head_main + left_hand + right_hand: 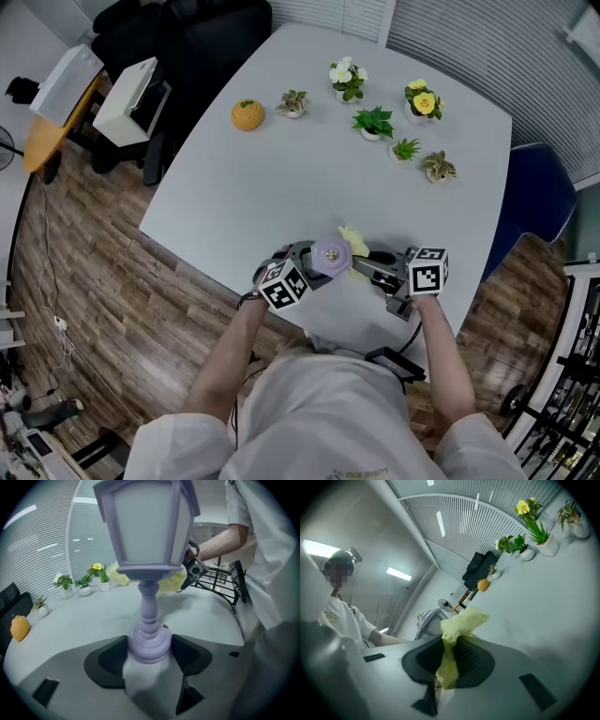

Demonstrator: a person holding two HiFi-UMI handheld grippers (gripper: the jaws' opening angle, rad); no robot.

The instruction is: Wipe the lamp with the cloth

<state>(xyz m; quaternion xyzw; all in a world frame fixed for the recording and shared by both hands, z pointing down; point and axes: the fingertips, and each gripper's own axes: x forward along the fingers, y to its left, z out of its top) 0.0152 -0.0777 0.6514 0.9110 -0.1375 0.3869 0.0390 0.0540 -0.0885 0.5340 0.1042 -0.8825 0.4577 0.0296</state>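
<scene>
A pale purple lantern-style lamp [146, 550] stands upright on the grey table [281, 178], its round base clamped between the jaws of my left gripper [149, 651]. From the head view I see the lamp's top [330, 255] between the two grippers near the table's front edge. My right gripper [449, 657] is shut on a yellow cloth [459, 625], whose bunched end sticks out past the jaws. The cloth [161, 581] lies against the far side of the lamp's shade, and the cloth [352, 241] shows just right of the lamp top. My right gripper [375, 270] sits right of the lamp.
Several small potted plants [375, 122] and an orange pumpkin-shaped ornament [247, 114] stand along the far side of the table. A black chair [178, 56] and a blue chair [539, 197] flank the table. A black wire rack [220, 581] stands behind the right gripper.
</scene>
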